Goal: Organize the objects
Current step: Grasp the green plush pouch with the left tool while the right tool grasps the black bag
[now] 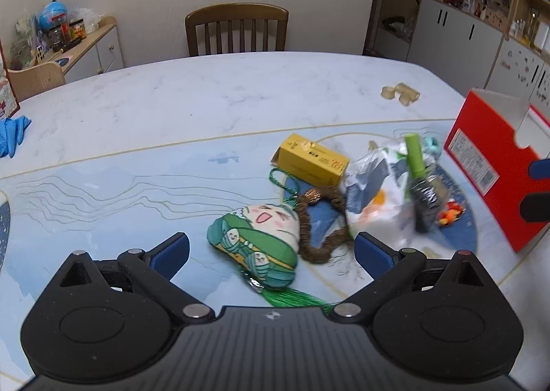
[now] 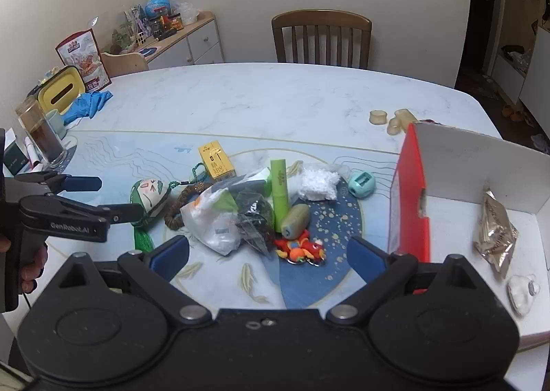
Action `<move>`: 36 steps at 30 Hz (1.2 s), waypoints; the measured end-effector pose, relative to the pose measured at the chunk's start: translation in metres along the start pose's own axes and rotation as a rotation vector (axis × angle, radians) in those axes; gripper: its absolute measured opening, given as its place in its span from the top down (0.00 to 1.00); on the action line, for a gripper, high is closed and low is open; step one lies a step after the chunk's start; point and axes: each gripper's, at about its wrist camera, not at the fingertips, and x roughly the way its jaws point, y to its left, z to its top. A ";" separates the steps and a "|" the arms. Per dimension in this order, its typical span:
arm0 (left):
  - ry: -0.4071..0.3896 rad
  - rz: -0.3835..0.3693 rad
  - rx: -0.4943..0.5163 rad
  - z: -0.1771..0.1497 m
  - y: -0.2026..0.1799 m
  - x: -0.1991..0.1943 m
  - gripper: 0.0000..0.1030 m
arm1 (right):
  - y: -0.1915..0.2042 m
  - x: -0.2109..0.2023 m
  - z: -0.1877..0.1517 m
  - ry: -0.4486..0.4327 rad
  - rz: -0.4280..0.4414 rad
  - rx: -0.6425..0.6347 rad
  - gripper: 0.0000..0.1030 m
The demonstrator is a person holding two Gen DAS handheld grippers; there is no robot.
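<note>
Above the plush charm (image 1: 256, 245), left gripper (image 1: 271, 250) fingers spread; right gripper (image 2: 268, 255) fingers spread, both empty

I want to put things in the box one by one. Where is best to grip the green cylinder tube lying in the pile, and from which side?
Probably grip the green cylinder tube at its upper, far half, from above, fingers across its width. That end lies bare; the near end touches the olive capsule-shaped object and crinkled dark wrapper.
</note>
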 end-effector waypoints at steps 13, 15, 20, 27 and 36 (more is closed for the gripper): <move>0.027 -0.014 0.018 -0.002 0.014 0.032 0.00 | 0.019 0.044 0.005 0.041 -0.024 -0.051 0.22; 0.028 -0.015 0.008 -0.001 0.017 0.036 0.00 | 0.019 0.050 0.005 0.043 -0.030 -0.052 0.24; 0.023 -0.053 -0.028 0.001 0.025 0.042 0.00 | 0.023 0.062 0.008 0.051 -0.021 -0.065 0.30; 0.031 -0.106 -0.032 0.003 0.027 0.047 0.02 | 0.025 0.076 0.010 0.074 -0.019 -0.076 0.45; 0.039 -0.122 -0.069 0.004 0.033 0.048 0.26 | 0.023 0.083 0.013 0.083 -0.011 -0.058 0.60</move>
